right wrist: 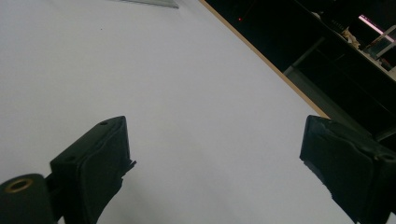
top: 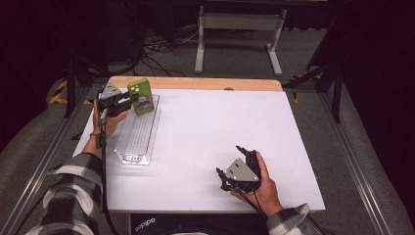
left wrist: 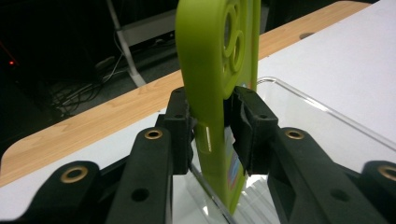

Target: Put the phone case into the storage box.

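While the left hand-held gripper (top: 128, 101) stood over the far end of the clear plastic tray (top: 138, 131), its jaws were clamped on a green phone case (top: 140, 96), pinching it across its thickness near the middle. In the left gripper view the green phone case (left wrist: 212, 88) rose upright between the pads, camera holes toward the top, and its lower edge hung at or just above the near rim of the clear plastic tray (left wrist: 327, 116); whether it touched the ribbed floor could not be told. The step in hand looked like setting the case into the tray, or lifting it out of it. Either way the grip was narrow and the case soft, so it probably needed to travel slowly and stay vertical, lest it twist between the pads. If it was going down, the lower edge ought to meet a groove squarely before the jaws let go, and the release should be gentle so the case did not topple against the tray wall.

The right hand-held gripper (top: 238, 172) rested low over the white counter (top: 220, 122) at the near right, well apart from the tray. In its own view the right hand-held gripper (right wrist: 215, 163) had its jaws spread wide with nothing between them, and it was well placed to steady the tray if that slid.
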Tool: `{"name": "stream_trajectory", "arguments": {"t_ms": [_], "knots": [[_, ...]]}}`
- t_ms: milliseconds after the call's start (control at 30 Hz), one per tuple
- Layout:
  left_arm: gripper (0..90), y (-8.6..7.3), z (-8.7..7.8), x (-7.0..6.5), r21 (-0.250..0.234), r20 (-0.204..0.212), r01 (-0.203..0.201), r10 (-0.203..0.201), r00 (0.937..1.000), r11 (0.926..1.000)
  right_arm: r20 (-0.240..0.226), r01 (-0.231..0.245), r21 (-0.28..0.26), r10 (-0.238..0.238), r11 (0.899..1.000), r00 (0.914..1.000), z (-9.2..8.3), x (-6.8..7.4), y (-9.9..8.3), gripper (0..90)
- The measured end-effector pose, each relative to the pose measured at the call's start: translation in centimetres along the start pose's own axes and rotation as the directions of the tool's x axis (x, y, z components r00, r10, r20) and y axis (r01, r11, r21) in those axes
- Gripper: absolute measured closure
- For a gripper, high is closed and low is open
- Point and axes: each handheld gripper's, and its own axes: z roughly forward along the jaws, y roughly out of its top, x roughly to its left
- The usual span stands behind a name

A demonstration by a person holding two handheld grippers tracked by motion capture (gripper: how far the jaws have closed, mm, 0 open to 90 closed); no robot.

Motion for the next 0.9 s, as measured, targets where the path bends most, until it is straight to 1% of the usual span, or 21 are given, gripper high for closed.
{"name": "stream_trajectory", "arguments": {"t_ms": [33, 133, 167, 200, 233, 300, 367, 433, 500, 533, 567, 633, 700, 900], "knots": [[67.6, -0.04, 0.06, 0.02, 0.001, -0.005, -0.004, 0.004, 1.0, 1.0, 0.002, 0.0, 0.0, 0.0, 1.0, 1.0, 0.01, 0.0, -0.01, 8.7], [66.0, 0.03, 0.3, -0.14, 0.022, -0.043, -0.027, 0.028, 0.9987, 0.9994, 0.008, 0.005, 0.002, -0.005, 1.0, 1.0, 0.05, 0.07, -0.07, 8.9], [66.0, 0.04, 0.33, -0.15, 0.022, -0.047, -0.03, 0.031, 0.9984, 0.9993, 0.009, 0.009, 0.003, -0.009, 1.0, 0.9999, 0.05, 0.09, -0.08, 8.9], [66.0, 0.04, 0.35, -0.14, 0.023, -0.05, -0.029, 0.03, 0.9983, 0.9993, 0.006, 0.009, 0.002, -0.009, 1.0, 0.9999, 0.04, 0.1, -0.09, 9.0], [66.3, 0.03, 0.36, -0.08, 0.024, -0.065, -0.034, 0.035, 0.9973, 0.9991, 0.005, 0.008, 0.003, -0.008, 1.0, 1.0, 0.03, 0.13, -0.09, 9.0], [69.2, -0.13, 0.43, -0.04, 0.032, -0.083, -0.017, 0.019, 0.9964, 0.9993, 0.004, 0.007, -0.004, -0.007, 1.0, 1.0, -0.05, 0.14, -0.11, 9.2], [69.6, -0.24, 0.49, 0.09, 0.04, -0.092, -0.023, 0.027, 0.9954, 0.9989, 0.009, 0.004, -0.007, -0.004, 1.0, 1.0, -0.09, 0.14, -0.12, 9.5], [69.1, -0.29, 0.6, 0.03, 0.05, -0.089, -0.023, 0.028, 0.9957, 0.9985, 0.011, 0.004, -0.004, -0.004, 1.0, 0.9999, -0.05, 0.11, -0.16, 9.6], [70.3, -0.24, 0.71, -0.12, 0.059, -0.092, -0.035, 0.04, 0.9949, 0.9977, 0.014, 0.004, -0.003, -0.004, 1.0, 0.9999, -0.05, 0.09, -0.17, 9.6], [70.7, -0.18, 0.72, -0.14, 0.064, -0.095, -0.047, 0.053, 0.9941, 0.9969, 0.021, 0.004, -0.007, -0.003, 1.0, 0.9998, -0.07, 0.09, -0.16, 9.7], [70.9, -0.16, 0.75, -0.2, 0.063, -0.091, -0.044, 0.05, 0.9946, 0.997, 0.025, 0.003, -0.012, -0.003, 1.0, 0.9997, -0.08, 0.04, -0.15, 9.9], [71.0, -0.08, 0.77, -0.28, 0.065, -0.096, -0.054, 0.06, 0.9935, 0.9964, 0.025, -0.002, -0.012, 0.002, 1.0, 0.9997, -0.12, 0.03, -0.15, 9.9], [71.1, -0.05, 0.84, -0.37, 0.067, -0.094, -0.057, 0.064, 0.9935, 0.9961, 0.024, -0.001, -0.009, 0.001, 1.0, 0.9997, -0.11, 0.04, -0.17, 9.9], [70.7, -0.15, 0.92, -0.38, 0.071, -0.096, -0.048, 0.054, 0.9939, 0.9963, 0.03, 0.002, -0.016, -0.001, 1.0, 0.9996, -0.22, 0.04, -0.16, 10.1]]}}
